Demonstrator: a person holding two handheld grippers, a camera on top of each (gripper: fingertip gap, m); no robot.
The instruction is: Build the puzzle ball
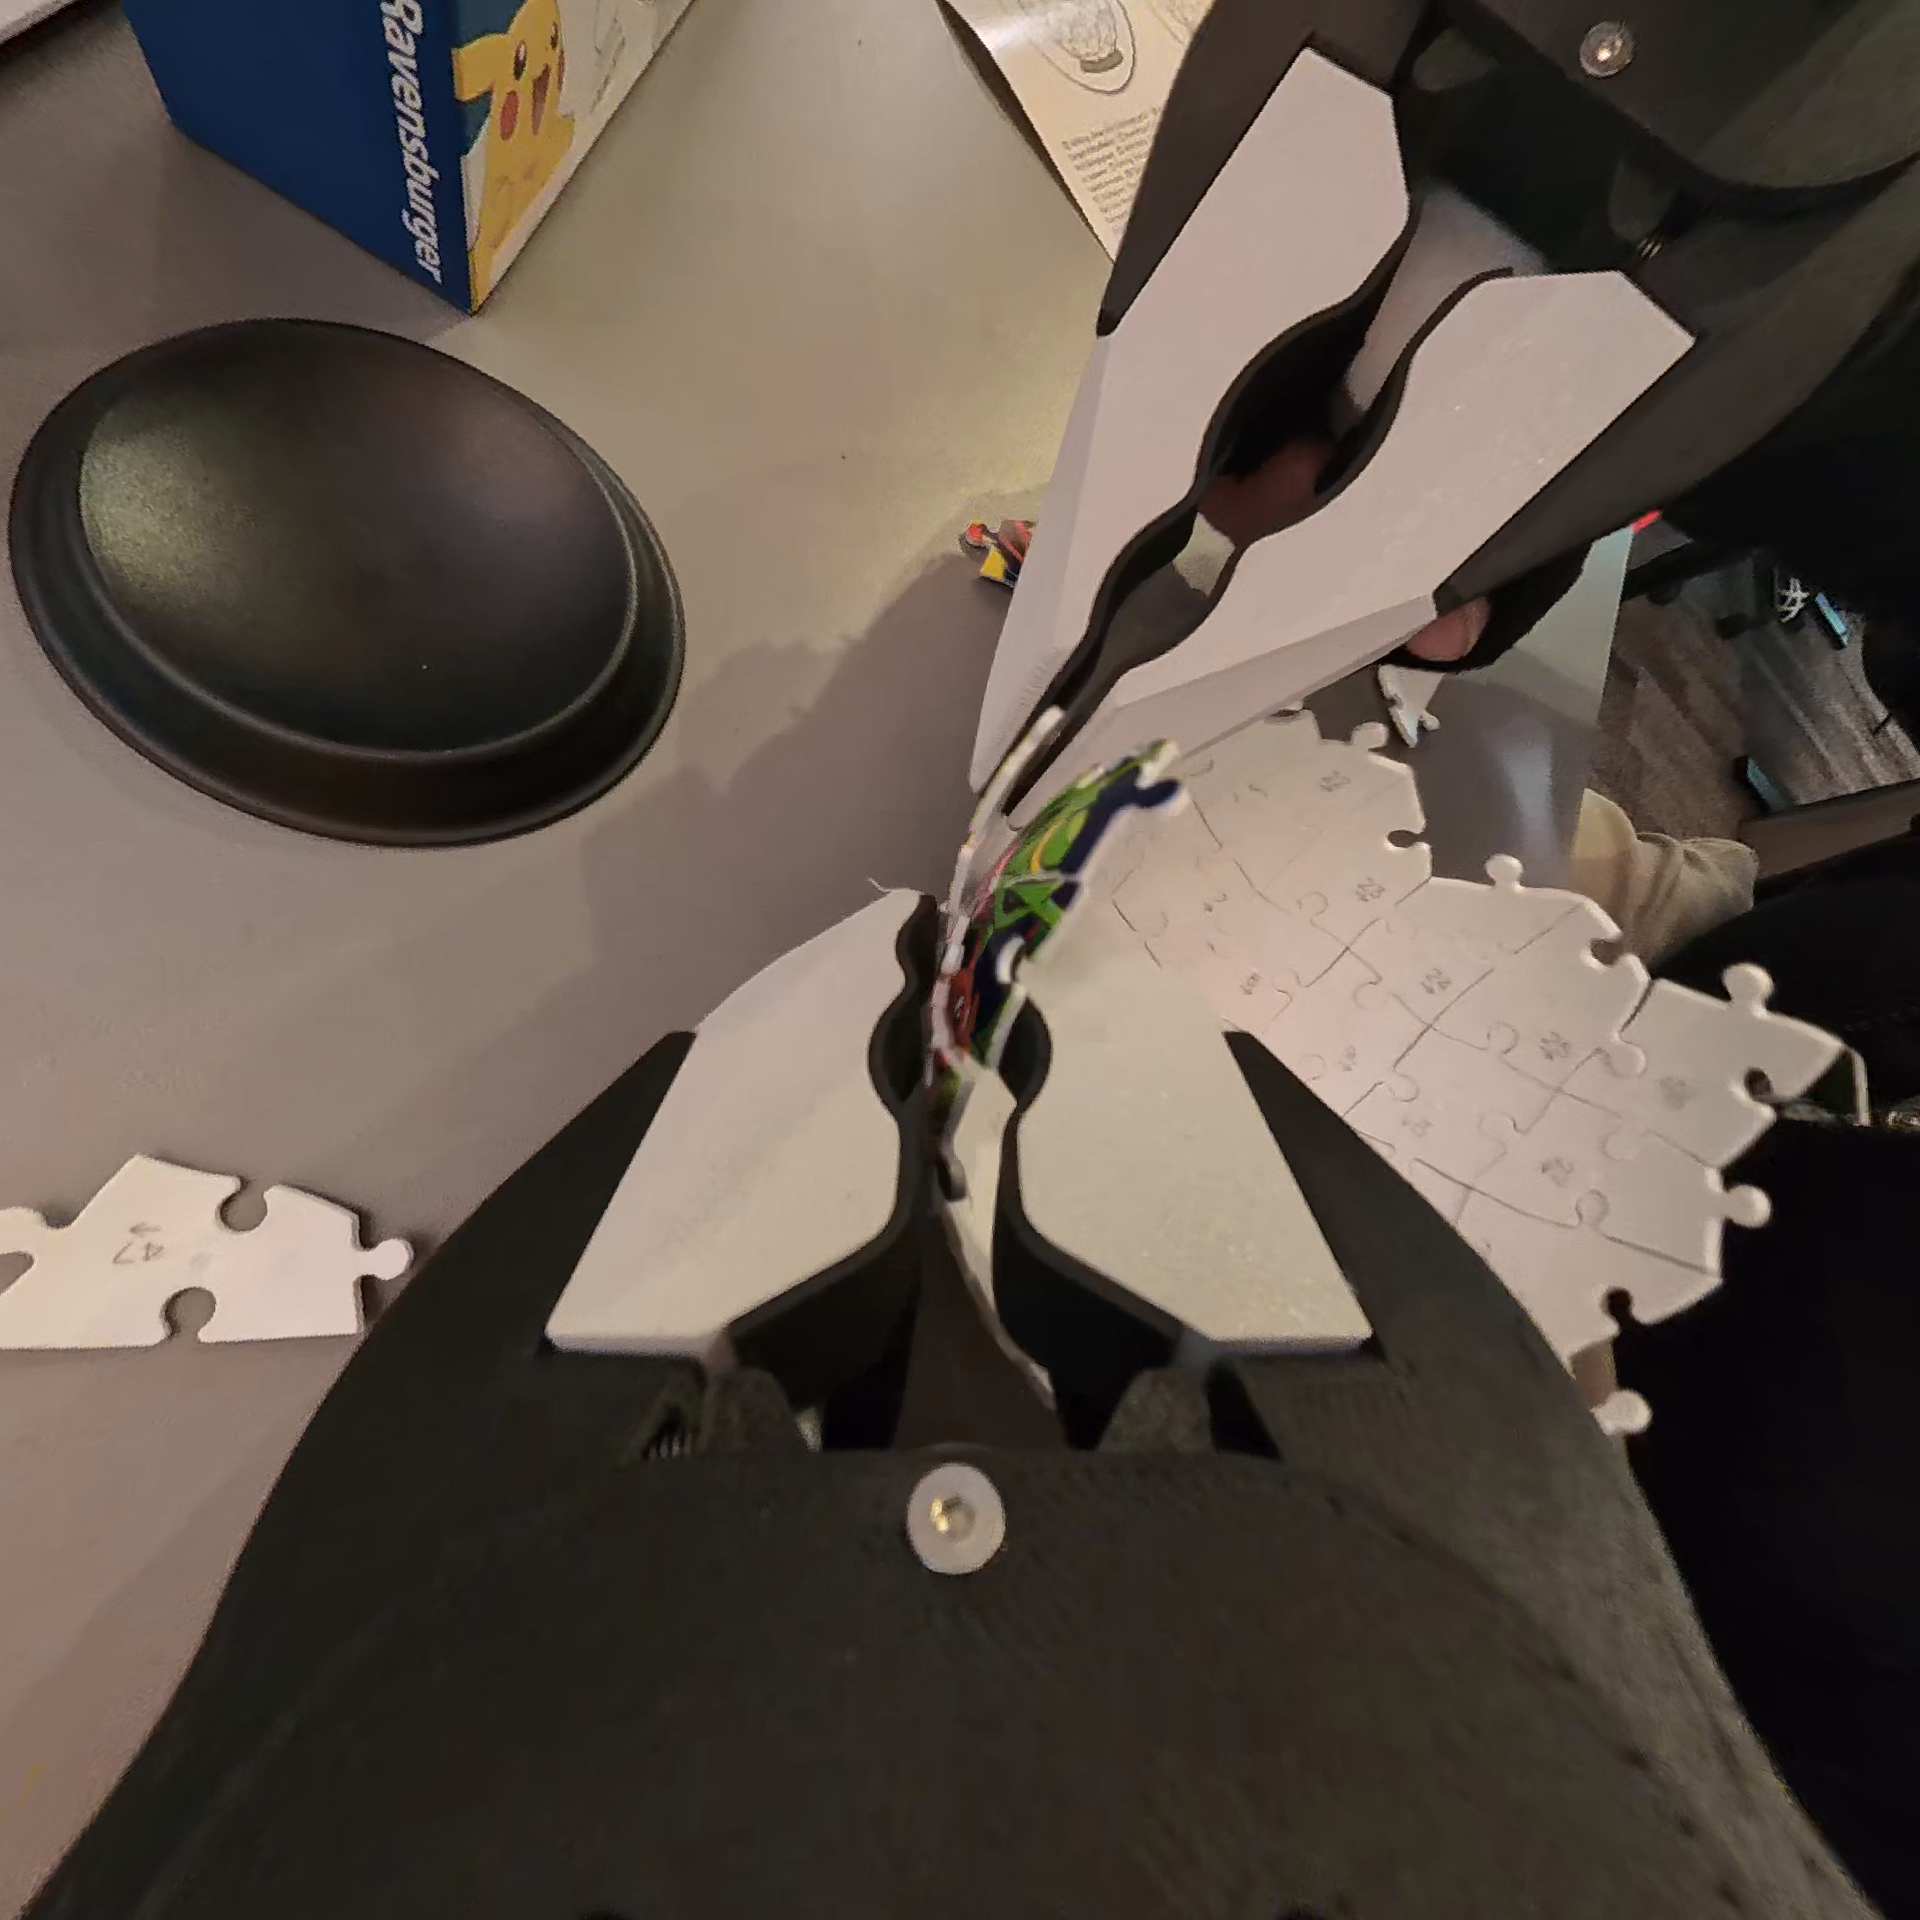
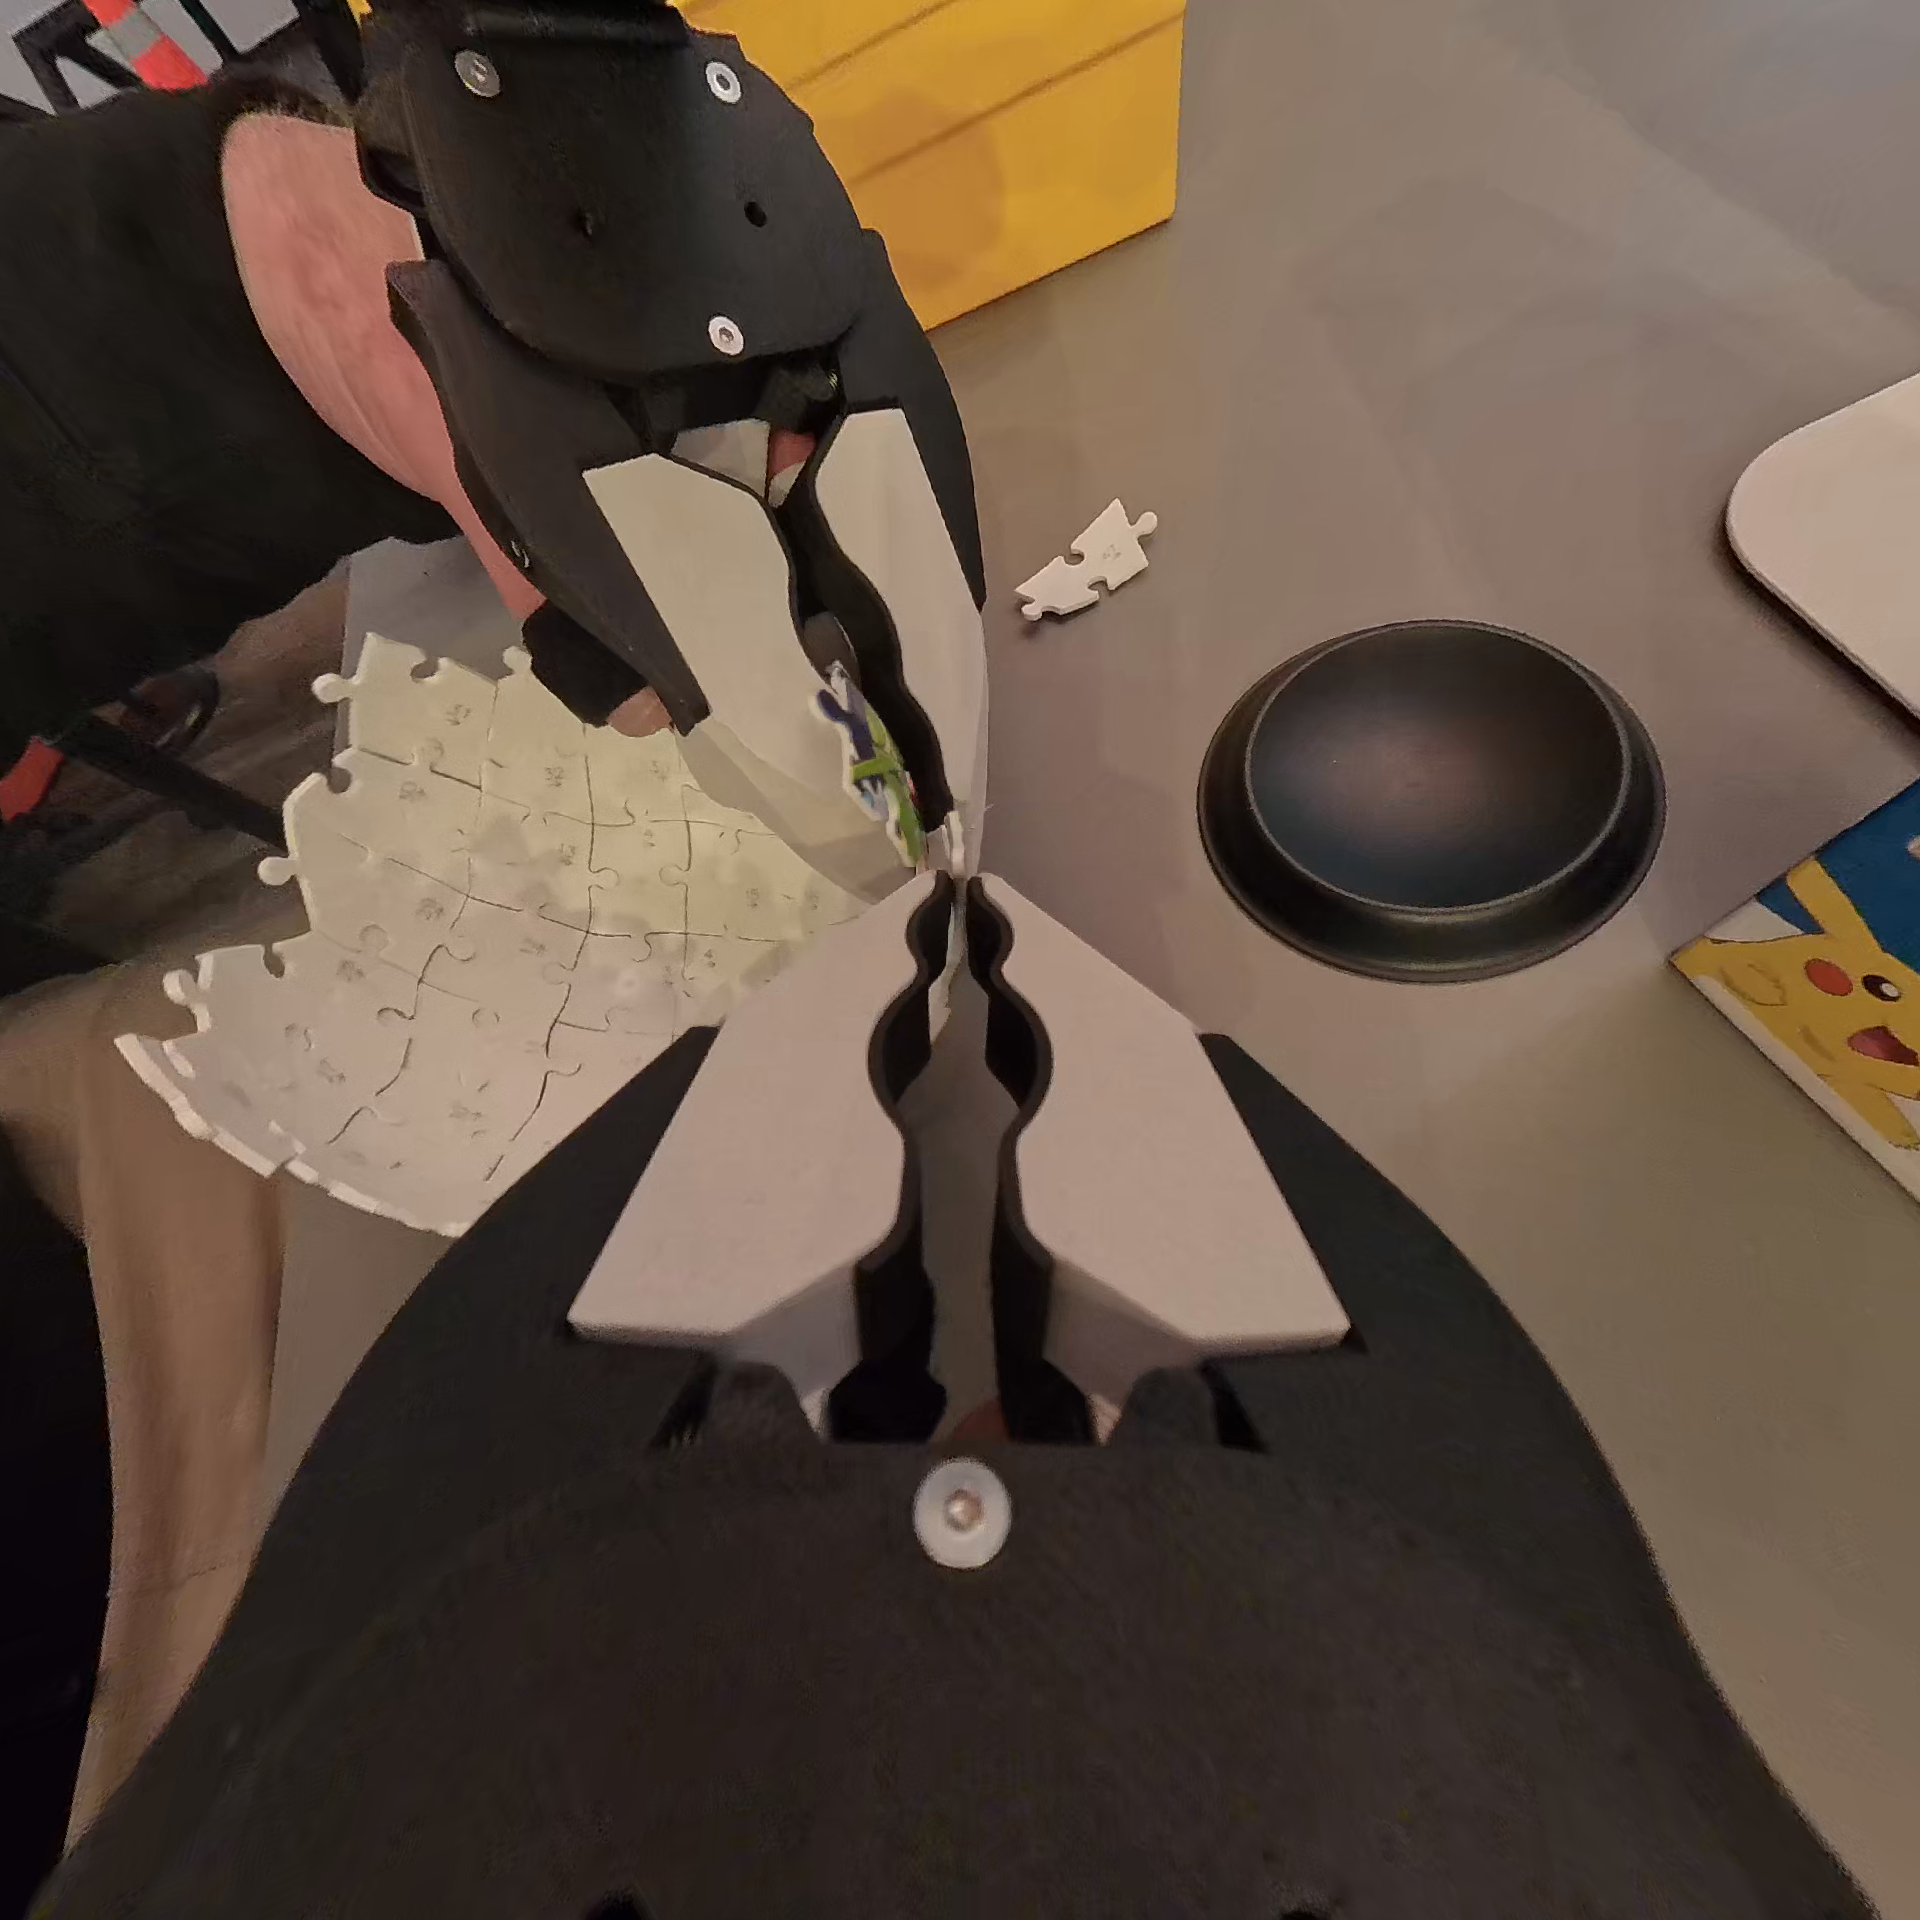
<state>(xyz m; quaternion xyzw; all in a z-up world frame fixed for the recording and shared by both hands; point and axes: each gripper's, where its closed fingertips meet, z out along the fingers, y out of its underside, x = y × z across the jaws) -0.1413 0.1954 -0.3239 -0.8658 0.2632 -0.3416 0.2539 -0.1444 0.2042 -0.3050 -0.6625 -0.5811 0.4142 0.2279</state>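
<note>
- Here, the left tool (image 1: 940, 935) is clamped on the rim of the curved puzzle shell (image 1: 1455, 1039), a part-built ball of joined pieces held up in the air above the desk (image 1: 810, 416).
- The shell's white, numbered backs face the cameras; from the left tool's tips it spreads away to that tool's right, and its printed green, blue and red side shows only as a thin edge-on strip running forward along the left tool's fingers.
- The right tool (image 2: 961, 883) is closed on a small white tab (image 2: 954, 836) at that same rim, so the two tools meet nearly tip to tip.
- Whether that tab is a separate piece or part of the shell cannot be told.
- In the right wrist view the shell (image 2: 468, 935) hangs to the left of the right tool's fingers.
- A blue and yellow puzzle box (image 1: 416, 135) with a printed brand name and a cartoon figure lies far ahead of the left tool, to its left.
- A black round stand (image 1: 343, 582) sits on the desk, left of the left tool's tips.
- A loose white piece (image 1: 187, 1257) bearing a number lies face down beside the left tool's body, on its left.
- A printed instruction sheet (image 1: 1060, 94) lies behind the right tool's body.
</note>
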